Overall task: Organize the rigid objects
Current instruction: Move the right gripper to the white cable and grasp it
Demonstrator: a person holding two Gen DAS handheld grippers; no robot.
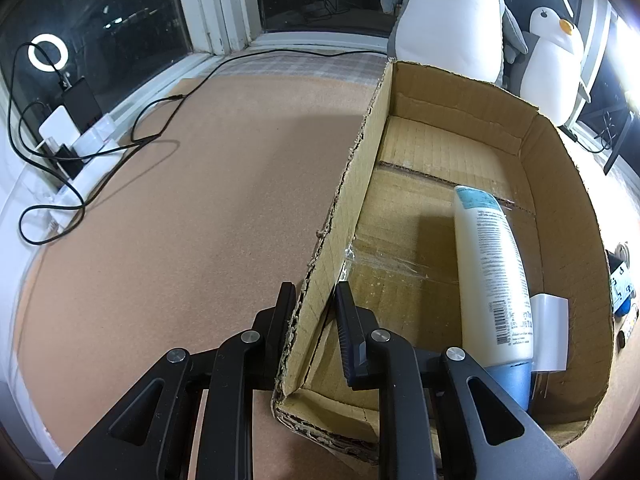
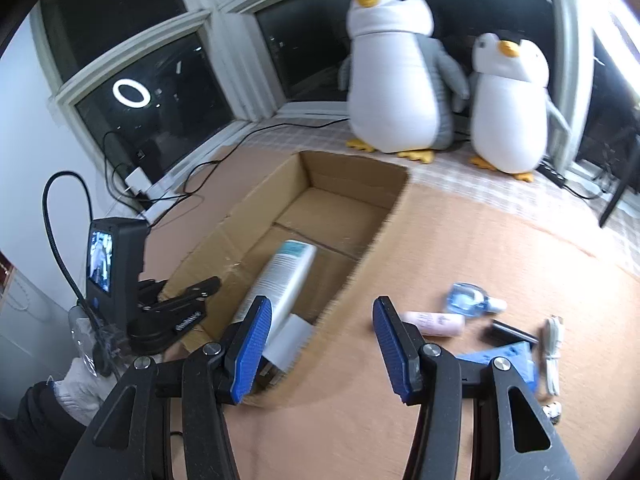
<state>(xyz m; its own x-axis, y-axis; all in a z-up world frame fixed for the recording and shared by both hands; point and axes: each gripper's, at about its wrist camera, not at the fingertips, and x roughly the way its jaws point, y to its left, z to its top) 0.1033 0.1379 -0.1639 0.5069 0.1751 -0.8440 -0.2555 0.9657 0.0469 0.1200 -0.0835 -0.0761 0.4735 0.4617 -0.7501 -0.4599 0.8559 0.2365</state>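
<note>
An open cardboard box (image 1: 568,200) stands on the cork table; it also shows in the right wrist view (image 2: 248,216). My left gripper (image 1: 314,320) is shut on the box's left wall near its front corner. Inside lie a white bottle with a blue cap (image 1: 490,276) and a small white box (image 1: 550,332); both show in the right wrist view, bottle (image 2: 286,276) and white box (image 2: 290,338). My right gripper (image 2: 320,344) is open and empty above the box's right wall. To its right lie a blue glass bottle (image 2: 466,298), a pink tube (image 2: 434,323), a black stick (image 2: 510,332) and a blue card (image 2: 512,358).
Two plush penguins (image 2: 400,72) stand at the back by the window. Black cables (image 1: 100,168) and a power strip (image 1: 80,160) lie along the left sill. A coiled white cable (image 2: 554,344) lies at the right. The left gripper's body and gloved hand (image 2: 84,376) sit at the box's left.
</note>
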